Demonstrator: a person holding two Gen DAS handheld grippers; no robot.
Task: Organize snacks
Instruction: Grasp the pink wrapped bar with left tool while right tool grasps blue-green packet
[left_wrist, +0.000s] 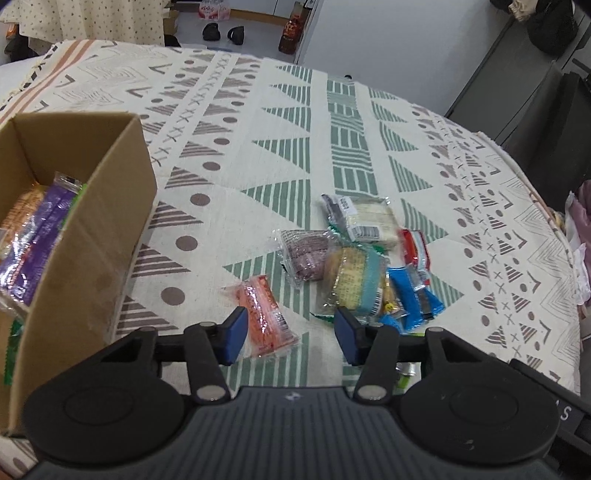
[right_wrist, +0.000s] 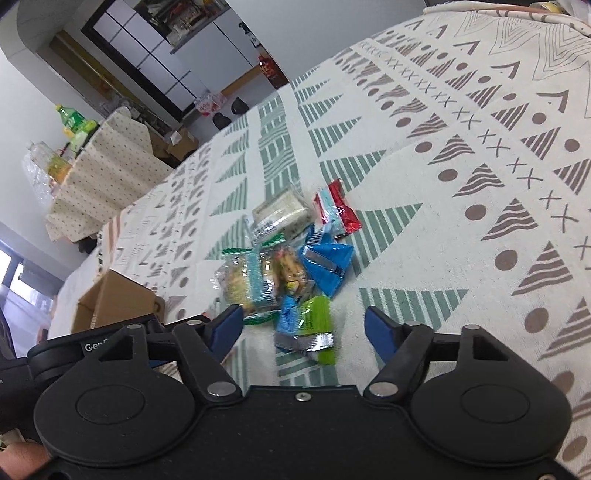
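A pile of wrapped snacks lies on the patterned cloth. In the left wrist view my left gripper (left_wrist: 291, 334) is open just above an orange-red packet (left_wrist: 264, 314), which lies between its blue pads. Beyond it are a purple-brown packet (left_wrist: 306, 254), a teal-banded cake (left_wrist: 351, 284), a blue packet (left_wrist: 415, 299) and a white cracker pack (left_wrist: 369, 221). A cardboard box (left_wrist: 92, 251) at the left holds purple packets (left_wrist: 40, 243). In the right wrist view my right gripper (right_wrist: 304, 330) is open over a green packet (right_wrist: 317, 325), beside a blue packet (right_wrist: 325, 266) and a red packet (right_wrist: 338, 210).
The patterned cloth (left_wrist: 258, 147) covers the whole table, with bare cloth beyond and around the pile. The cardboard box (right_wrist: 114, 302) shows at the left in the right wrist view. A second draped table with bottles (right_wrist: 74, 125) stands far off. A dark cabinet (left_wrist: 535, 92) is at the right.
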